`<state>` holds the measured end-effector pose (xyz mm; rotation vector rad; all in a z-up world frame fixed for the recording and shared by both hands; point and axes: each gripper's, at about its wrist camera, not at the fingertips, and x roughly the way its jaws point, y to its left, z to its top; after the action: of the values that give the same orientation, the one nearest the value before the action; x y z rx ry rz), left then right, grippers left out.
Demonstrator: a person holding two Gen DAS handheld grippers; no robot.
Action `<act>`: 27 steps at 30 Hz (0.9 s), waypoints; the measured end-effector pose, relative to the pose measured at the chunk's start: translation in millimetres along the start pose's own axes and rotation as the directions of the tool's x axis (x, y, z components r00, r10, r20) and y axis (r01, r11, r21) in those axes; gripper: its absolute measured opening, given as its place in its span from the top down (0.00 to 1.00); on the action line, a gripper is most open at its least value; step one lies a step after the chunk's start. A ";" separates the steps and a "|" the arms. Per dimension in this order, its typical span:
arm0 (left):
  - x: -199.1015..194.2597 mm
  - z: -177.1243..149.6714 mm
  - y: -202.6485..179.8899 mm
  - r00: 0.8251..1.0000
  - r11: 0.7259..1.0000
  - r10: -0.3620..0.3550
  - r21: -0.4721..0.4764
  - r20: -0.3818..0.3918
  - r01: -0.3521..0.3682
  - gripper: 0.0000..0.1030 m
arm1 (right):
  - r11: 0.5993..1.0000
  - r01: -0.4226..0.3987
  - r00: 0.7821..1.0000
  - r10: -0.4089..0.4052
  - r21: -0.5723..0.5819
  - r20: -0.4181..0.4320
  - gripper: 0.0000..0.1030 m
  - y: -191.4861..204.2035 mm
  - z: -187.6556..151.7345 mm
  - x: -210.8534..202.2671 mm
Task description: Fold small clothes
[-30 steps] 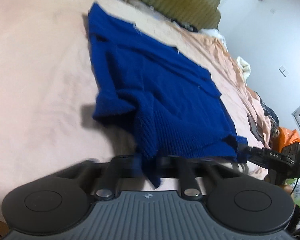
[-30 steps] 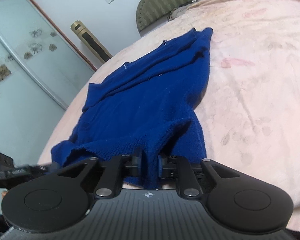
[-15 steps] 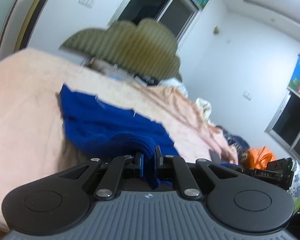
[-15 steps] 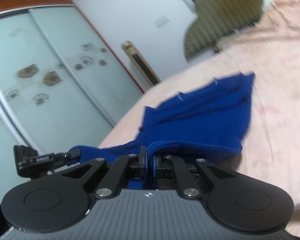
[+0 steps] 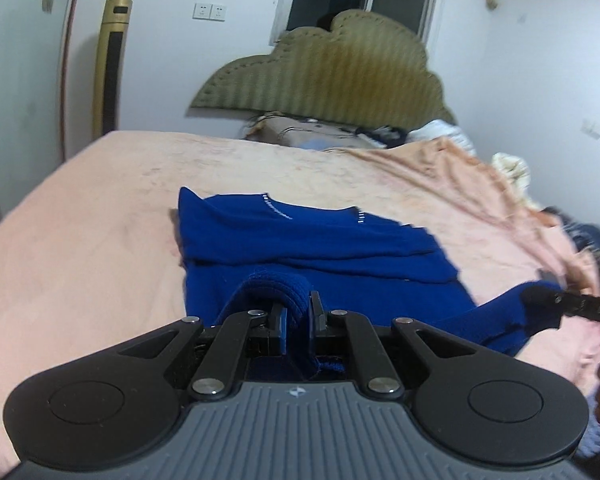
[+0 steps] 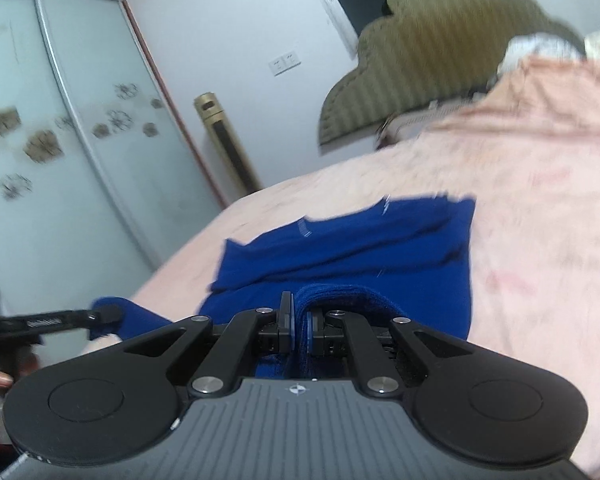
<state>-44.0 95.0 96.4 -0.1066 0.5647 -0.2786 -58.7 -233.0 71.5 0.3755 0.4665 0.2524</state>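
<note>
A dark blue knitted sweater (image 5: 312, 236) lies on the pink bedspread (image 5: 80, 240), its collar end toward the headboard. My left gripper (image 5: 298, 312) is shut on the ribbed hem at the near left corner and holds it lifted. My right gripper (image 6: 298, 318) is shut on the hem at the near right corner, also lifted. The sweater also shows in the right wrist view (image 6: 340, 248). The right gripper also shows in the left wrist view (image 5: 540, 294), pinching blue cloth; the left gripper shows in the right wrist view (image 6: 108, 314).
An olive padded headboard (image 5: 332, 84) stands at the far end of the bed. Loose clothes and bedding (image 5: 512, 168) are piled along the bed's right side. A gold standing unit (image 5: 110, 60) and a glass sliding wardrobe door (image 6: 60, 160) are on the left.
Both grippers have risen with the hem and tilted up toward the headboard. The near part of the sweater has come off the bed and bunches over the jaws.
</note>
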 end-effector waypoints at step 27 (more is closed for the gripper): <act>74.0 2.5 -27.1 0.980 0.977 0.184 0.121 -0.072 -0.175 0.91 | 0.989 0.142 0.989 -0.141 -0.038 0.034 0.90 -2.7 6.0 55.8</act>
<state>10.8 47.7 65.3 0.0674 0.6354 -0.1393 -7.1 -219.4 53.7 0.3052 0.4546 0.1178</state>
